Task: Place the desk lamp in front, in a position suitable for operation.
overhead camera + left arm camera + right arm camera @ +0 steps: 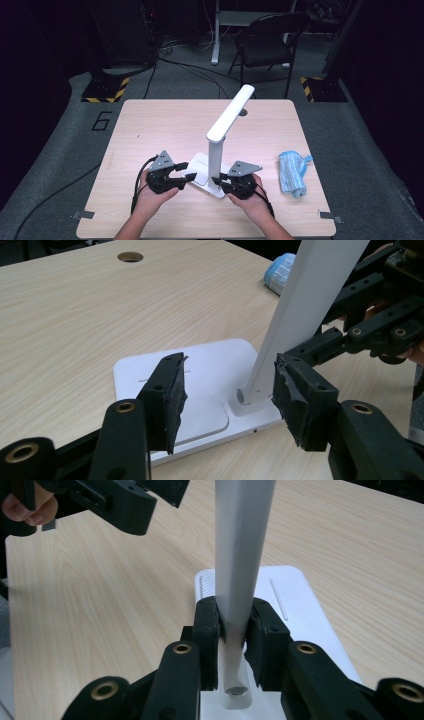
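On the grey floor left of the bench we read a painted numeral "6", with a black-and-yellow hazard-striped foot behind it; we find no writing on the things themselves. The bench top is pale wood-grain laminate with a round cable hole. We see the left hand-held gripper, black and matte with brass-coloured pivots, standing partly open, its rough-taped pads poised over the lamp's base and pressing on nothing. The desk lamp sits at the middle of the bench near the front edge: a flat rounded-rectangular white base with a finely textured square panel, a smooth squared white post, and a slim head angled up and back. The right hand-held gripper is clamped on the post low down, just above its hinge pin, pads flat against both sides. Farther right lies a rolled light-blue ribbed cloth, well apart from the lamp.
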The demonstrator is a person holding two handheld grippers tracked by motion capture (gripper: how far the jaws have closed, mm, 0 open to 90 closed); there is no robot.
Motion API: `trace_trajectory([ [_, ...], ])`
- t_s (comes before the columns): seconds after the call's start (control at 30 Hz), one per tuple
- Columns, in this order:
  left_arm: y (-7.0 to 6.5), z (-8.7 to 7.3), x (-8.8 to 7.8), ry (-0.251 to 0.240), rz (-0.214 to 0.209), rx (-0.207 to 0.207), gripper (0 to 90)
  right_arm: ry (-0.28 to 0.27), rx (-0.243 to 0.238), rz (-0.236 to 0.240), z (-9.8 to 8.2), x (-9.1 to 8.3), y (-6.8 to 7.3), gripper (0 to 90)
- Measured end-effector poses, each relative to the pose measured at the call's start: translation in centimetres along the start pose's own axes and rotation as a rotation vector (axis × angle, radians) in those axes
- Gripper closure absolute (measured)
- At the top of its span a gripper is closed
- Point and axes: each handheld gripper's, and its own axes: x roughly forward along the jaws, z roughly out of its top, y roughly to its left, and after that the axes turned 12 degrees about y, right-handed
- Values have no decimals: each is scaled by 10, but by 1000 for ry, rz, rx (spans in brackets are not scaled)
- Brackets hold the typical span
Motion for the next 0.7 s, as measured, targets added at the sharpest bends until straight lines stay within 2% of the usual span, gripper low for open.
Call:
trace_trajectory([
  [0.03, 0, 0, -1, -2, 4, 9, 463, 5, 9, 0, 0, 0, 2, 756],
  [0.07, -2, -1, -2, 3, -4, -5, 461, 5, 13, 5, 1, 1, 4, 755],
  [0.13, -2, -2, -4, 3, 6, 16, 459, -10, 3, 18, 2, 4, 7, 754],
  [0.17, -3, -2, -5, 3, 5, 12, 458, 1, -6, 23, 2, 5, 8, 752],
  [0.27, -5, -5, -9, 1, -1, 5, 459, -15, 16, 40, 3, 9, 15, 742],
  [0.4, -9, -7, -14, -15, -1, 4, 456, -20, 5, 56, 5, 14, 21, 717],
  [0.5, -11, -6, -17, -28, -6, 14, 433, -7, -11, 65, 6, 16, 25, 647],
  [0.53, -14, -5, -18, -32, -16, -5, 427, -9, -19, 64, 5, 16, 26, 627],
  [0.6, -16, -3, -18, -38, -19, 20, 418, -5, -26, 59, 5, 15, 28, 594],
  [0.7, -19, 1, -14, -23, -31, 30, 413, -11, -30, 51, 2, 13, 27, 547],
])
